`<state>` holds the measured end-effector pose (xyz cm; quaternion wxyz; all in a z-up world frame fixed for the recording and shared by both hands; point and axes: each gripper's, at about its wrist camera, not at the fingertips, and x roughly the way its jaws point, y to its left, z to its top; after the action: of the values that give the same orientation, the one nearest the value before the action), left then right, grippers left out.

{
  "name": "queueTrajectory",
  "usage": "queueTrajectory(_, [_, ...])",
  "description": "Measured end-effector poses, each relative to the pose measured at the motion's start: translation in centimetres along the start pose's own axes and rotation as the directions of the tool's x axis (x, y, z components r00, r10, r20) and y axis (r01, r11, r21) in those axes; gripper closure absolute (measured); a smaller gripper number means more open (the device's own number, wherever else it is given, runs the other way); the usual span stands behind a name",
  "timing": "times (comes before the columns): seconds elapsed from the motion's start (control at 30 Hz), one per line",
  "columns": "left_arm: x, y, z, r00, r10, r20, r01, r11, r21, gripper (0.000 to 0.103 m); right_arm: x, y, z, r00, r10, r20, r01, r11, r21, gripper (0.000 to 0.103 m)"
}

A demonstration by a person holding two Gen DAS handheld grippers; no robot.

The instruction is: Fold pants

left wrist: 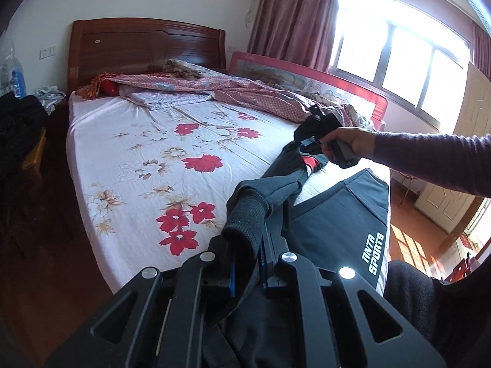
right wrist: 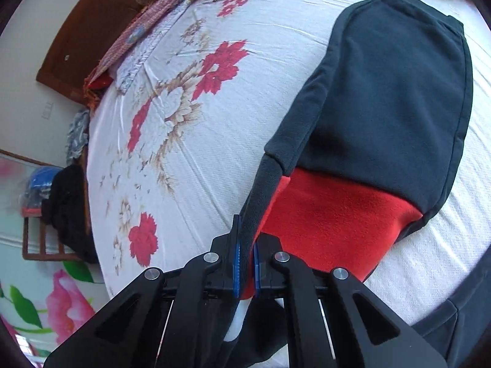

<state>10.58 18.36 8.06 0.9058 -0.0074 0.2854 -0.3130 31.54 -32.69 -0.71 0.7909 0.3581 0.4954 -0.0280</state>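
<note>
Pants point(left wrist: 276, 193) stretched over the bed point(left wrist: 138, 153), between both claws. Left gripper point(left wrist: 247, 263) clamped on a ribbed cuff right at its tips. Right gripper point(right wrist: 245, 263) clamped on the dark edge beside a red panel point(right wrist: 337, 224).

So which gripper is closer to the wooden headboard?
Right. The right gripper grips the pants farther up the bed, toward the headboard; the left gripper holds them near the bed's foot.

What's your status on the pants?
Left tool shut on pants, right tool shut on them too. Pants partly lifted off bed. Nothing in the way.
</note>
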Motion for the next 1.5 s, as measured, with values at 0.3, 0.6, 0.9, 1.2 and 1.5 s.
queueTrajectory(0.3, [-3.4, 2.9, -2.3, 0.976, 0.202, 0.085, -0.186, 0.968, -0.169, 0.093, -12.2, -3.1, -8.4, 0.951, 0.293, 0.096, -0.292, 0.956, -0.021, 0.098])
queueTrajectory(0.6, [-5.9, 1.6, -9.4, 0.977, 0.214, 0.022, -0.206, 0.959, -0.197, 0.087, -13.2, -13.4, -23.5, 0.968, 0.251, 0.011, -0.251, 0.962, 0.109, 0.098])
queueTrajectory(0.9, [-5.3, -1.9, -14.3, 0.969, 0.220, -0.112, -0.233, 0.966, -0.116, 0.083, -12.3, -16.9, -25.1, 0.981, 0.192, 0.026, -0.194, 0.971, 0.139, 0.098])
queueTrajectory(1.2, [-4.7, -1.5, -17.1, 0.921, 0.283, -0.268, -0.318, 0.944, -0.093, 0.071, -13.1, -18.6, -24.6, 0.989, 0.147, 0.011, -0.147, 0.982, 0.118, 0.098])
queueTrajectory(1.5, [-8.1, -1.7, -11.6, 0.902, 0.419, -0.107, -0.431, 0.893, -0.129, 0.032, -12.9, -18.9, -25.2, 0.999, 0.047, -0.001, -0.047, 0.998, 0.048, 0.099])
